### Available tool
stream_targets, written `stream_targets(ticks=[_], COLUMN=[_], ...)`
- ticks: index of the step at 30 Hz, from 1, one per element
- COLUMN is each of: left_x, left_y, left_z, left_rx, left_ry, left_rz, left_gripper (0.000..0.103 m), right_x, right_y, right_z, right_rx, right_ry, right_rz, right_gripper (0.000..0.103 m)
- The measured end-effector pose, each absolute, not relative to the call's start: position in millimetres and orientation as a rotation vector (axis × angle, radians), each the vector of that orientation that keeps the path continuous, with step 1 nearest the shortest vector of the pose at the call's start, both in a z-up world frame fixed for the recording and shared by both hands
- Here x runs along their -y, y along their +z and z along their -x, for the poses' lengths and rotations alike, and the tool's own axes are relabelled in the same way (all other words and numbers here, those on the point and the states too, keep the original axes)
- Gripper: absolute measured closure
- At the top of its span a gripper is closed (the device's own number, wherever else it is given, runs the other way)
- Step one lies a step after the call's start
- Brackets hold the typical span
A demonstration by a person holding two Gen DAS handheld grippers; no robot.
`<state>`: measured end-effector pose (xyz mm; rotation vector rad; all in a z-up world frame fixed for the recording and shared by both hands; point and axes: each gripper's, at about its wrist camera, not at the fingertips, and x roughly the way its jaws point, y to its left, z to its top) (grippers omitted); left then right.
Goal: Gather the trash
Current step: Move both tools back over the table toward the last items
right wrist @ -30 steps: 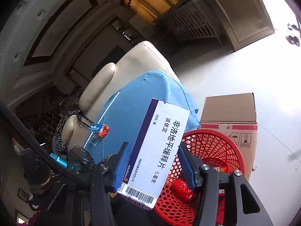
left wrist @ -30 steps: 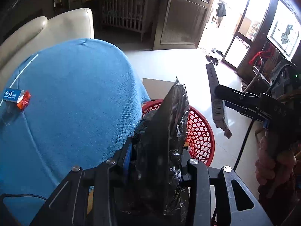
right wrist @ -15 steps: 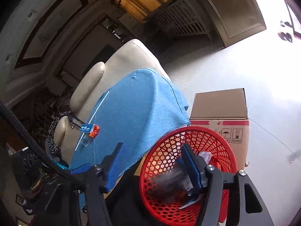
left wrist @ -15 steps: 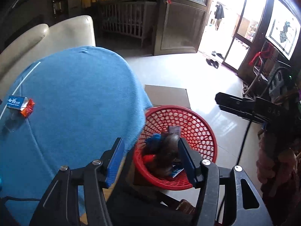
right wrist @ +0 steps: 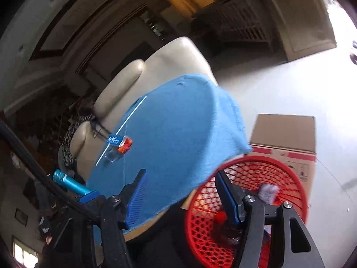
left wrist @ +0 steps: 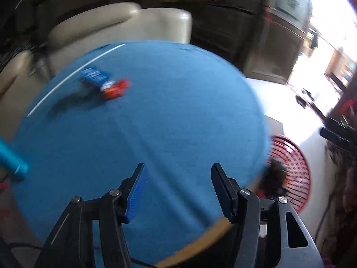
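Both claws, left claw [left wrist: 177, 189] and right claw [right wrist: 180, 193], have just opened, dropped their trash into the basket [right wrist: 296, 178] and hang empty; next, approach the wrapper [left wrist: 104, 82] on the table [left wrist: 178, 111] squarely.

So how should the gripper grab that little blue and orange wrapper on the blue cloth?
Probably from above. The wrapper lies flat on the blue cloth, so nothing can slide under it. It is long and thin; pinch across its narrow middle, one finger on each long side. The left gripper is open, empty and already faces it.
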<state>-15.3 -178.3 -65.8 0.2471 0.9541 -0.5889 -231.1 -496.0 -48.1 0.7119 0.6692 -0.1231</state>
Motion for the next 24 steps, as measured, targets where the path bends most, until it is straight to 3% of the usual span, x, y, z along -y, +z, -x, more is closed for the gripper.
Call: stream_targets(ticks=[10,16,24], left_x=[70,37,-5], left_y=[-75,-99,-110], left_z=[-67,-83,-80], left_rx=[-0.943,-0.976,-1.001], left_ry=[-0.332,-0.302,-0.287], left_rz=[-0.109,-0.082,-0.064], left_gripper=[0.042,0.042,0.042], right_x=[418,366,281], right_y=[-51,-54,-56], right_z=[88,-19,-161], right_rx=[-0.821,-0.894,-0.934], right_ry=[0.067,0.160,0.253], right_rz=[-0.610,-0.556,-0.271], right_gripper=[0.038,0.038,0.035])
